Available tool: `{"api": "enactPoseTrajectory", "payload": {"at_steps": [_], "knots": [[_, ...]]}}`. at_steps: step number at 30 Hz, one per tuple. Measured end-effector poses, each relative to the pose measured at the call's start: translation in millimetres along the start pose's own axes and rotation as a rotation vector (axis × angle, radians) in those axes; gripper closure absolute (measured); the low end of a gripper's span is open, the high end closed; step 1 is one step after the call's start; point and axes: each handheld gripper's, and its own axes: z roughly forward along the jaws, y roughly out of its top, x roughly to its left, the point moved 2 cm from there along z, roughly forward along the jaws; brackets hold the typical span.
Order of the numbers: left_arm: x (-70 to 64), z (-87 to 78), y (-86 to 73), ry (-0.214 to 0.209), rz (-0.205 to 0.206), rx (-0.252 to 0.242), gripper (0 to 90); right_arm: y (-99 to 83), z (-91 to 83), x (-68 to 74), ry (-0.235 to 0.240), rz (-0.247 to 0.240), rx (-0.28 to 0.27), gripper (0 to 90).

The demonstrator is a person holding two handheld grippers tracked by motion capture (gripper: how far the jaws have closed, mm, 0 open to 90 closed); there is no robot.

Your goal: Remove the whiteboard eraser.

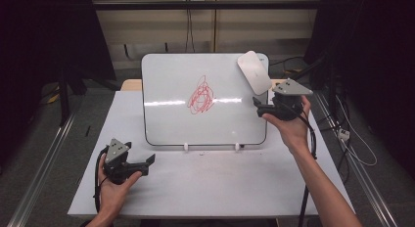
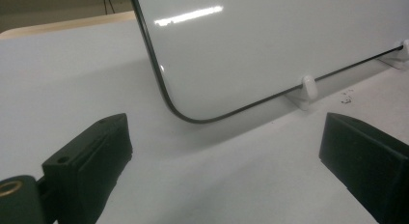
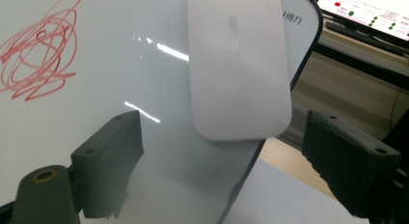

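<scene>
Reaching with our right claw (image 3: 217,151), jaws spread wide, for the whiteboard eraser (image 1: 254,72) clinging to the whiteboard's (image 1: 166,119) upper right corner, we could topple that propped board by pushing hard.

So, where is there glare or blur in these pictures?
High view: a bright glare band crosses the whiteboard over the red scribble. Left gripper view: a glare streak near the board's top. Right gripper view: the eraser looks soft and slightly blurred.

White table (image 1: 205,183), metal floor rails (image 1: 39,173), monitor (image 3: 371,11), wall cables (image 1: 188,29)
</scene>
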Motion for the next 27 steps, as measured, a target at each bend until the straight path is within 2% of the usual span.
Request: {"api": "enactPoseTrajectory", "payload": {"at_steps": [7, 10, 14, 19, 27], "knots": [[0.3, 0.6, -1.3, -0.006, 0.004, 0.007, 4.1, 18.6, 13.7, -3.3, -0.016, -0.020, -0.010, 15.6], [-0.4, -1.5, -0.4, -0.035, -0.006, -0.014, 3.5, 25.3, 17.7, -3.6, -0.020, -0.033, -0.010, 16.3], [0.9, -0.5, -3.1, -0.023, 0.017, -0.005, 3.4, 32.8, 25.1, -5.2, -0.024, -0.055, 0.003, 18.5], [5.5, 0.1, -4.7, -0.011, -0.005, 0.004, 3.6, 41.8, 35.5, -4.4, -0.040, -0.083, 0.020, 20.7], [4.5, -1.6, -5.4, -0.009, 0.007, 0.008, 3.9, 50.6, 47.8, -1.3, -0.052, -0.112, 0.037, 22.5]]}}
